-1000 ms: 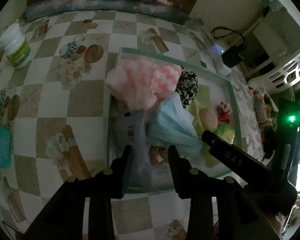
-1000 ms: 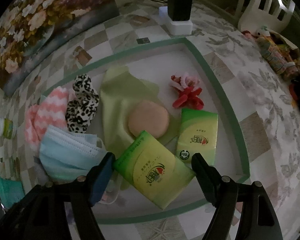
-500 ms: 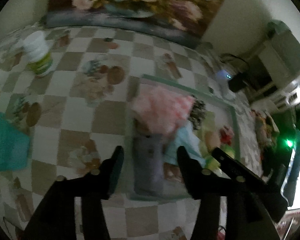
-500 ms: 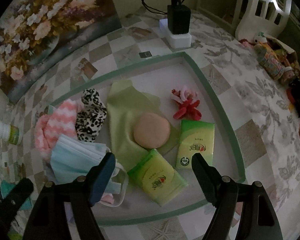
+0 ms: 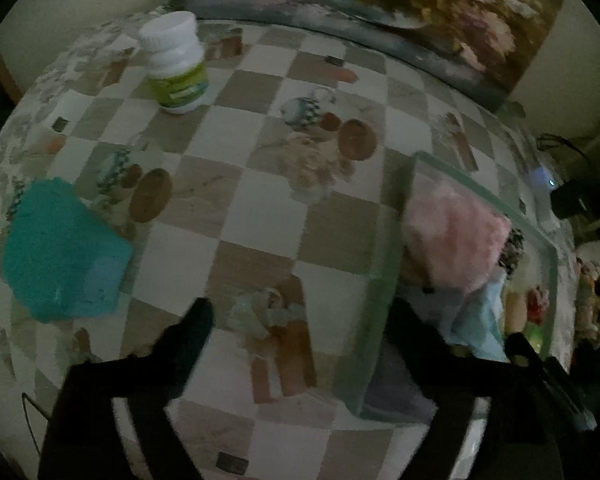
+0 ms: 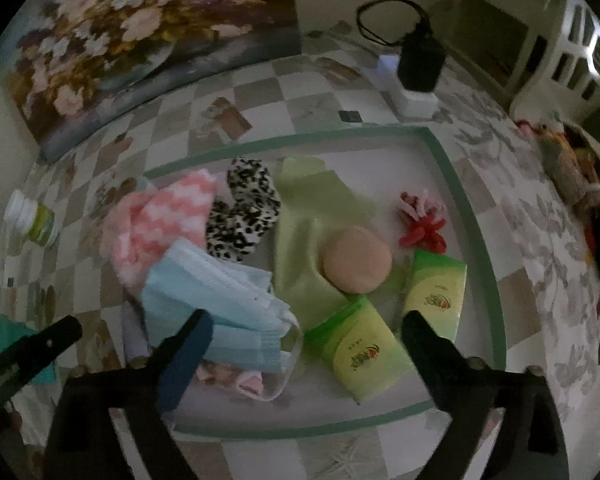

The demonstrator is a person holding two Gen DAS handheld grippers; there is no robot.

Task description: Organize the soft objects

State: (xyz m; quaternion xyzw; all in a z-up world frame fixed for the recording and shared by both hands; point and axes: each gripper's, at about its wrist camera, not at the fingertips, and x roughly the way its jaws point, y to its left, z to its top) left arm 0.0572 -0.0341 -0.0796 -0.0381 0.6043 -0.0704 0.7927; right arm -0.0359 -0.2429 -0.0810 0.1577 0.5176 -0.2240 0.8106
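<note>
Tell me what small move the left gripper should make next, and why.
Probably swing the left gripper toward the teal cloth. Its jaws have just been opening and hold nothing, and that cloth looks like the one soft thing lying outside the tray, on the table to the gripper's left. The right gripper hovers open over the tray.

Nothing fully legible anywhere. On the two green tissue packs (image 6: 360, 354) (image 6: 436, 292) in the green-rimmed tray (image 6: 480, 240), a red and green round logo with a few small printed characters beside it, too small and dim to make out. On the white bottle (image 5: 176, 68), a green label band with printing blurred past reading, likewise unreadable in the right wrist view (image 6: 34, 220).
</note>
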